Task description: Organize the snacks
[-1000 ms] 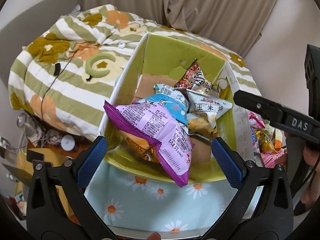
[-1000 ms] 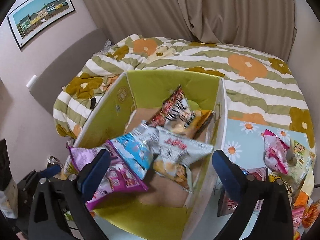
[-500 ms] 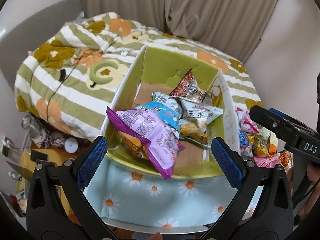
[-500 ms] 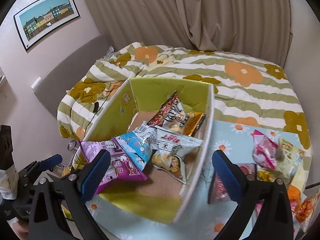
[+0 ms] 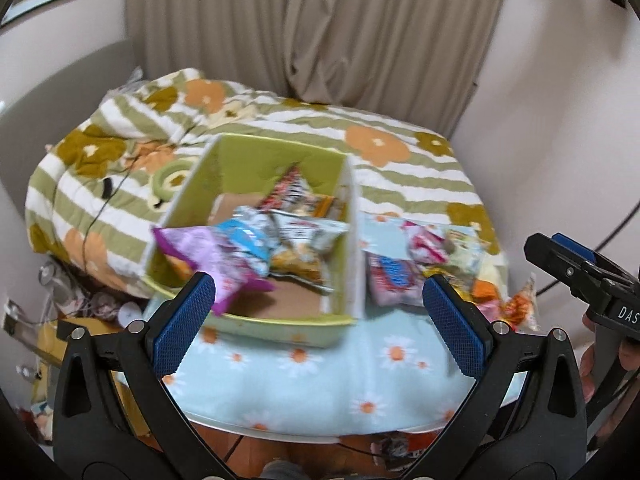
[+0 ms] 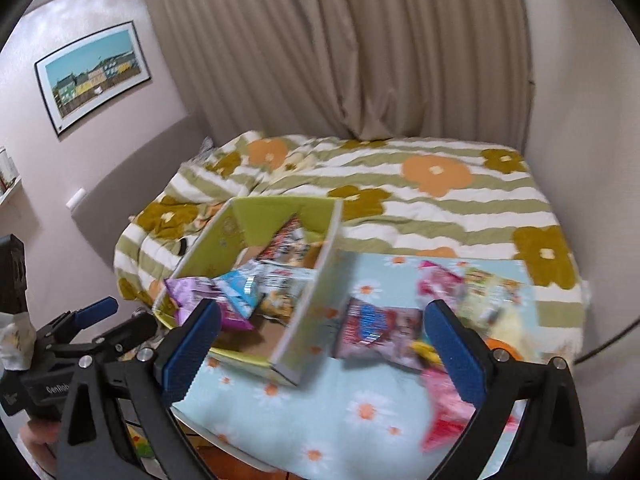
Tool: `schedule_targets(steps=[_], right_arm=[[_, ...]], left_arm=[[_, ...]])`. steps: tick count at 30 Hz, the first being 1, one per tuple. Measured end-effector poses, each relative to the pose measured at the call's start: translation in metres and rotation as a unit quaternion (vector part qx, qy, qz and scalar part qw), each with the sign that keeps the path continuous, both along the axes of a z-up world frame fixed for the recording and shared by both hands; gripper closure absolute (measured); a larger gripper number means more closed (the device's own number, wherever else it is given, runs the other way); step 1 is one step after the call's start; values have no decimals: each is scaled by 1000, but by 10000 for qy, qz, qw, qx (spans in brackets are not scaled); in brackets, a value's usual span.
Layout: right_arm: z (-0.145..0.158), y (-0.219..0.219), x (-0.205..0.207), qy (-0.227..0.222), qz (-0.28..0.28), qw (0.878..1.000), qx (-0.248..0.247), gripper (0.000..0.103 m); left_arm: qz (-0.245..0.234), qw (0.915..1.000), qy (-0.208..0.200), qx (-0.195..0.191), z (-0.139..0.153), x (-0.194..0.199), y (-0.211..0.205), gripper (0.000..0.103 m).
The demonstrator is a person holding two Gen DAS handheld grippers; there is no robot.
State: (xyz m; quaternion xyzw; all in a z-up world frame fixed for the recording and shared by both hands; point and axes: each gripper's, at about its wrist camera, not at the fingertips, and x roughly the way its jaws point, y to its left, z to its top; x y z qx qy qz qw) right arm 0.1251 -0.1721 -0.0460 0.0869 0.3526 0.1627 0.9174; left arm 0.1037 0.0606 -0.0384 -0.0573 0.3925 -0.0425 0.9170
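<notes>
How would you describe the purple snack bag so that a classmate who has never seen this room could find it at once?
Find the green cardboard box on the daisy-print cloth in front of the bed. The purple snack bag lies at its near left corner, drooping over the front rim. It is the only purple packet; its neighbours in the box are blue, white and red.

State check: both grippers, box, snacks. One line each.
left gripper: open, holding nothing
right gripper: open, holding nothing
green box: open-topped, several packets inside
purple packet: hanging over the box's near-left rim
loose snacks: lying on the daisy cloth, outside the box
</notes>
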Motion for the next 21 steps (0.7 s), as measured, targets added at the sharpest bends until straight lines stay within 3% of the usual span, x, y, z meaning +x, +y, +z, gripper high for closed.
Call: schedule_targets(steps=[10, 16, 21], right_arm=[[-9, -114, -38, 30, -743, 9970, -196, 2], [-39, -165, -42, 318, -1058, 9934, -310, 2], [-67, -192, -35, 638, -1334, 9890, -64, 2]], left_arm=[[-430, 9984, 286, -240, -13, -10, -110, 0], [-594, 9953, 686, -325, -47, -1, -171, 0], [-780, 9892, 1180, -380, -87, 16, -214, 0]])
